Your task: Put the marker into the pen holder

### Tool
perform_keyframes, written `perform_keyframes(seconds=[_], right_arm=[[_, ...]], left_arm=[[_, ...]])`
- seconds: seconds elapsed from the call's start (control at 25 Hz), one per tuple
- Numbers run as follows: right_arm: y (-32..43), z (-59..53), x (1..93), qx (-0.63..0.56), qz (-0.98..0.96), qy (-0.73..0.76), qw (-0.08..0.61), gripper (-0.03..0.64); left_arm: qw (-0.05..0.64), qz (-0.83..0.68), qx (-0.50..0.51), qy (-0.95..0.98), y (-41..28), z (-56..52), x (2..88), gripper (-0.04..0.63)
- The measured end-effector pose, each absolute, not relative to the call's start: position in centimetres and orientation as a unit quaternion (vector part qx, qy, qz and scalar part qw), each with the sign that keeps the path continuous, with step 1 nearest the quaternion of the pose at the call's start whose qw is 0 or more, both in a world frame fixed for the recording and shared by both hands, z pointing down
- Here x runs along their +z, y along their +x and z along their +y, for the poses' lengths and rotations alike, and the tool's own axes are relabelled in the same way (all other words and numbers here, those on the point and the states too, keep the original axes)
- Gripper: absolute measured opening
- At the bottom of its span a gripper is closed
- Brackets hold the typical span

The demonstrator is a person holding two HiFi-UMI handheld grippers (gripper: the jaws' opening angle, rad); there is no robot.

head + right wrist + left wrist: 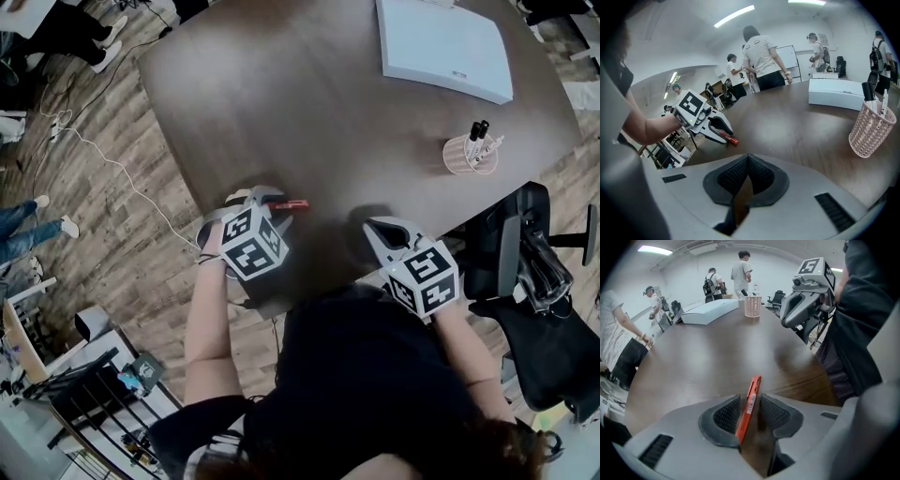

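Observation:
A red marker [294, 203] lies near the front edge of the dark table [328, 131], between the jaws of my left gripper [274, 202]. In the left gripper view the marker [753, 391] leans on the left pad, with a small gap to the right pad. My right gripper [379, 229] hovers over the table's front edge, its pads [759, 174] meeting with nothing between them. The pink mesh pen holder [466, 156] stands upright at the table's right side with several pens in it, far from both grippers.
A flat white box [442, 45] lies at the table's far side. A black office chair [527, 258] stands to the right of the table. Several people [740, 273] stand beyond the far end. Cables and a rack are on the floor at left.

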State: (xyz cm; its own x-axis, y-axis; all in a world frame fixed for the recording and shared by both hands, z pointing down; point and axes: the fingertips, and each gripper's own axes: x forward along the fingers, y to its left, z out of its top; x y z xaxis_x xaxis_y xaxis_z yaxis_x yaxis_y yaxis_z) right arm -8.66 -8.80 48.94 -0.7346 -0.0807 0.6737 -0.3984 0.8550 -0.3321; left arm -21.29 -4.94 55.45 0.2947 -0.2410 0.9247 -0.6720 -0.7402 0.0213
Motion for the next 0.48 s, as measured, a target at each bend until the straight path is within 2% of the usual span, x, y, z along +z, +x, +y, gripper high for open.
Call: perform_keyframes(seconds=[0.28,0.48], right_arm=[[-8.93,-9.02,49.36,0.249,-0.899,0.134,0.334,0.017],[-9.11,-8.67,49.49,0.254,-0.897,0.134,0.336,0.017]], left_arm=[[0.23,-0.273,0.5,0.789,-21.13,-4.83,55.48,0.122],[0.221,-0.267,0.505,0.791,-21.15,-4.72,55.45,0.086]])
